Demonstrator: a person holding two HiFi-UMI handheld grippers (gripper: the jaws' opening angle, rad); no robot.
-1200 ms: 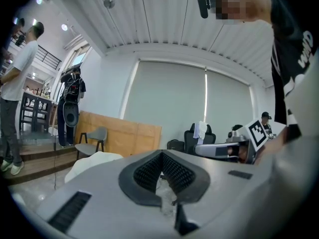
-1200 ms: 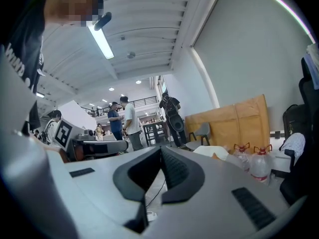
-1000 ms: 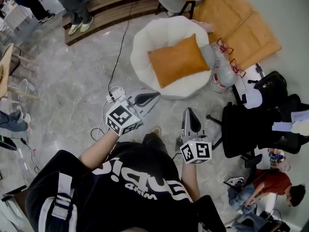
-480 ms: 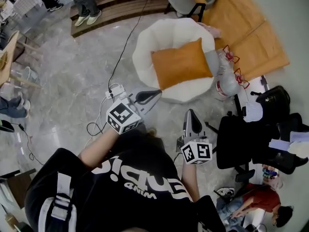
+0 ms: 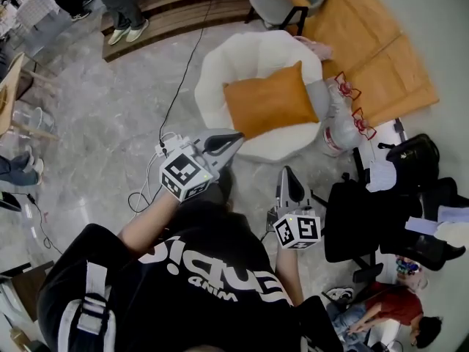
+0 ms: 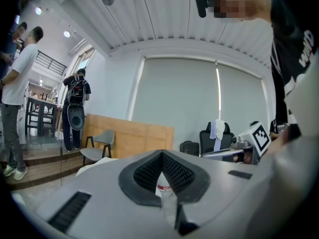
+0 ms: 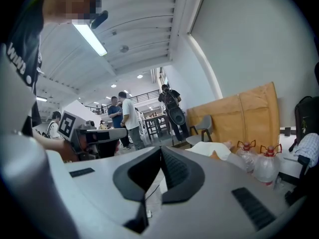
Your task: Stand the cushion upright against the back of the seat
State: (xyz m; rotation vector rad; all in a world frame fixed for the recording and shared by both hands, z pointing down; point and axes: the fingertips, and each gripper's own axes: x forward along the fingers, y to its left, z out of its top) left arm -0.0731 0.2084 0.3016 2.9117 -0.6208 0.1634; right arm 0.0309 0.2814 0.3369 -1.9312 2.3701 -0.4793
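An orange cushion (image 5: 270,100) lies flat on the round white seat (image 5: 220,64) in the head view, ahead of me on the marble floor. My left gripper (image 5: 236,137) is held out just short of the seat's near rim, jaws shut and empty. My right gripper (image 5: 286,171) hangs lower and to the right, also shut with nothing in it. In the left gripper view the shut gripper (image 6: 162,159) points toward the room; the right gripper (image 7: 160,153) view shows the seat's white edge (image 7: 212,147) beyond the shut jaws.
Two water bottles (image 5: 344,116) stand at the seat's right. Black office chairs (image 5: 381,211) crowd the right side. A grey chair (image 5: 271,6) and wooden boards (image 5: 366,42) lie behind. A cable (image 5: 183,79) runs across the floor. People stand at the upper left (image 5: 110,6).
Both grippers have moved forward toward the seat, which now lies closer to the left gripper's tip. Both stay shut and empty.
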